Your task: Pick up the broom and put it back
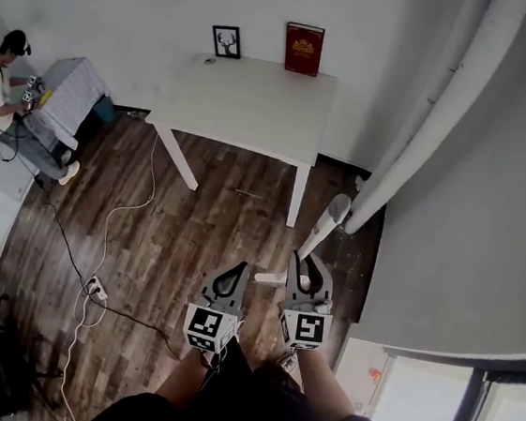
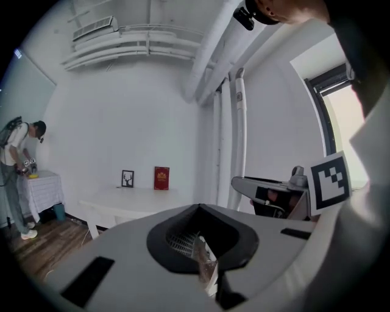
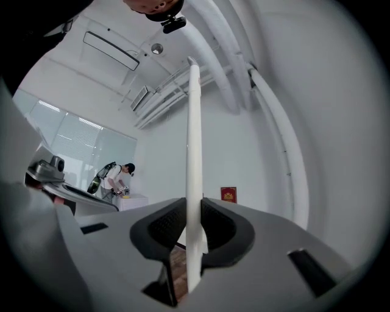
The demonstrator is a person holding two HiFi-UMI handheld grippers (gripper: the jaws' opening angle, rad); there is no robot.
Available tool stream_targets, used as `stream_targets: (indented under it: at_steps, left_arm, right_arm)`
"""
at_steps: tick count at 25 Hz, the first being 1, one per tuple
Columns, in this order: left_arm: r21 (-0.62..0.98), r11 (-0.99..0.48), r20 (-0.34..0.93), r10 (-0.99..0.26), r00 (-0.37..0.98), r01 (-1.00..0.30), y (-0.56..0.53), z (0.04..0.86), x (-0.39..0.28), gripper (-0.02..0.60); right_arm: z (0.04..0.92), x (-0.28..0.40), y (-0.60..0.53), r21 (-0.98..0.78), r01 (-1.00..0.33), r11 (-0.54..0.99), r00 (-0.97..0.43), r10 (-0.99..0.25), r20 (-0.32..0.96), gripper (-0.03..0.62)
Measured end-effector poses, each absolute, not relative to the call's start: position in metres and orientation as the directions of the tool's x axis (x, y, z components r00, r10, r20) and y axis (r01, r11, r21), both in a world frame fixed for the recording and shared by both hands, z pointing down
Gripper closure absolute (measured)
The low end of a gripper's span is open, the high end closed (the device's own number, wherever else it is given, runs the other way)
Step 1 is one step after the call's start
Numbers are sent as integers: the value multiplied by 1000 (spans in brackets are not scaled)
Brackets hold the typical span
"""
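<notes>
I had the right gripper (image 3: pixel 194 202) clamped on the broom handle (image 3: pixel 194 140), probably to carry it back upright; left gripper (image 2: pixel 198 207) closed, empty, spare.

The room was bright and evenly lit. Daylight came in through the window (image 1: pixel 416 402) at the lower right of the head view and burned out to white glare. The pale walls looked washed out, and only a soft shadow lay under the table (image 1: pixel 247 99). Both gripper views bent straight lines into strong fisheye curves and had black corners. The left gripper (image 2: pixel 198 210) loomed soft and out of focus.
</notes>
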State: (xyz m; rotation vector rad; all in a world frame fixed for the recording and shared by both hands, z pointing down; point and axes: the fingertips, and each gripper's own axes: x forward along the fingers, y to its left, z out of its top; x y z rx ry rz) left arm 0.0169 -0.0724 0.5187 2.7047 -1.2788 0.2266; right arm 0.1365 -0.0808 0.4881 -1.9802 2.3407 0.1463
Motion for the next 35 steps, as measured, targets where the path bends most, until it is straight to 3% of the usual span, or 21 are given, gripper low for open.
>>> stream_targets:
  at_steps: [9, 18, 22, 29, 35]
  left_arm:
    - [91, -554, 255, -790, 557, -827, -120, 560, -91, 582]
    - [100, -596, 292, -748, 596, -797, -188, 589, -191, 582]
    - [54, -572, 336, -762, 554, -819, -211, 607, -242, 582]
    - [91, -521, 405, -759, 510, -849, -243, 662, -279, 581]
    - [148, -429, 488, -752, 443, -891, -282, 712, -287, 583]
  right_arm:
    - [541, 21, -127, -28, -966, 256, -257, -966, 31, 507]
    - [621, -49, -201, -98, -985, 144, -158, -976, 152, 507]
    - [650, -87, -230, -76, -983, 166, -178, -967, 180, 508]
    - [698, -139, -287, -54, -969, 240, -246, -944, 219, 508]
    - [771, -139, -348, -79, -983, 167, -184, -922, 342, 507]
